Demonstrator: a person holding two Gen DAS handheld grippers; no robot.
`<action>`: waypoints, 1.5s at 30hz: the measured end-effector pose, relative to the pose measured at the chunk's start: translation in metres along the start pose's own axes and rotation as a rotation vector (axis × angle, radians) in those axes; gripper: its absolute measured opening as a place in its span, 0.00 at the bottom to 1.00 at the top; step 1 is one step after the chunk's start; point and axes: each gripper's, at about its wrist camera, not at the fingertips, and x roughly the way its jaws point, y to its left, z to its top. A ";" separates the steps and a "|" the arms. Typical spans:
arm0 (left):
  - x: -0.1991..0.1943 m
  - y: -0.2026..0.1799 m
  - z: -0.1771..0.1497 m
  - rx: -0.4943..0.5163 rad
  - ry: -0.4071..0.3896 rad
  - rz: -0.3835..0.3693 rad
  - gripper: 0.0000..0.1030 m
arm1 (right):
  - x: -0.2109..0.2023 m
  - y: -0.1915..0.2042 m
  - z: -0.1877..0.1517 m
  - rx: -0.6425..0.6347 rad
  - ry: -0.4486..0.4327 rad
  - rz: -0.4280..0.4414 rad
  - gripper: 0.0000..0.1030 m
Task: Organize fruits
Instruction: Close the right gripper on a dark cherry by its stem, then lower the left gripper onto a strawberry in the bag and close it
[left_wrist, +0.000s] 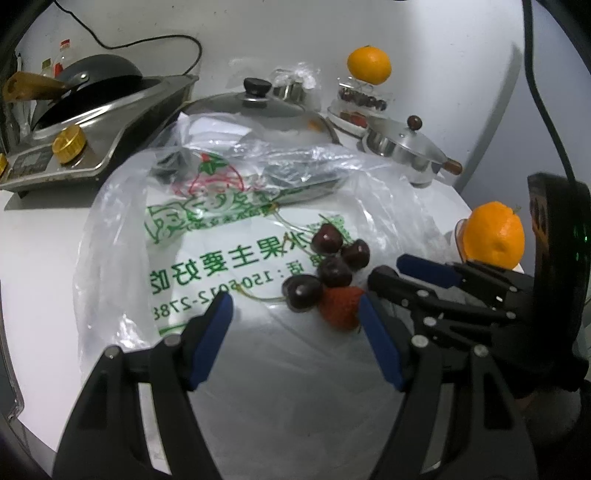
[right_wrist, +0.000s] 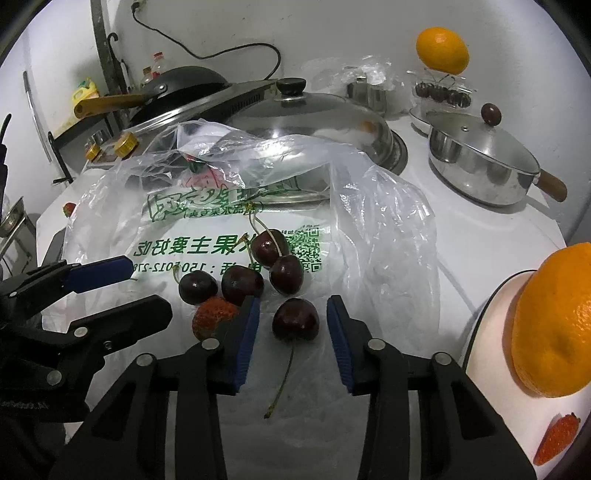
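Several dark cherries (left_wrist: 334, 264) and a red strawberry (left_wrist: 340, 307) lie on a clear printed plastic bag (left_wrist: 207, 251). My left gripper (left_wrist: 295, 308) is open, its right finger beside the strawberry. My right gripper (right_wrist: 291, 314) is open with one cherry (right_wrist: 295, 319) between its fingers, not touching them. The other cherries (right_wrist: 242, 284) and the strawberry (right_wrist: 212, 317) lie just left of it. An orange (right_wrist: 554, 321) and a strawberry (right_wrist: 556, 437) rest on a white plate (right_wrist: 491, 332) at the right. The right gripper (left_wrist: 384, 271) shows in the left wrist view, and the left gripper (right_wrist: 147, 280) in the right wrist view.
A domed pot lid (right_wrist: 314, 122), a lidded steel saucepan (right_wrist: 480, 162), a stove with a black wok (left_wrist: 92, 96), and a second orange (left_wrist: 369, 64) on a box of cherries (left_wrist: 364, 98) stand at the back. A stray strawberry (right_wrist: 68, 209) lies at the far left.
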 end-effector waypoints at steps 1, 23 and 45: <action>0.000 0.000 0.000 0.002 0.000 0.000 0.70 | 0.001 0.000 0.000 0.002 0.002 0.002 0.39; 0.003 -0.015 -0.002 0.032 0.015 -0.006 0.70 | -0.008 -0.006 -0.005 -0.003 -0.015 0.021 0.29; 0.032 -0.040 -0.002 0.027 0.075 0.036 0.69 | -0.028 -0.037 -0.009 0.039 -0.056 0.022 0.29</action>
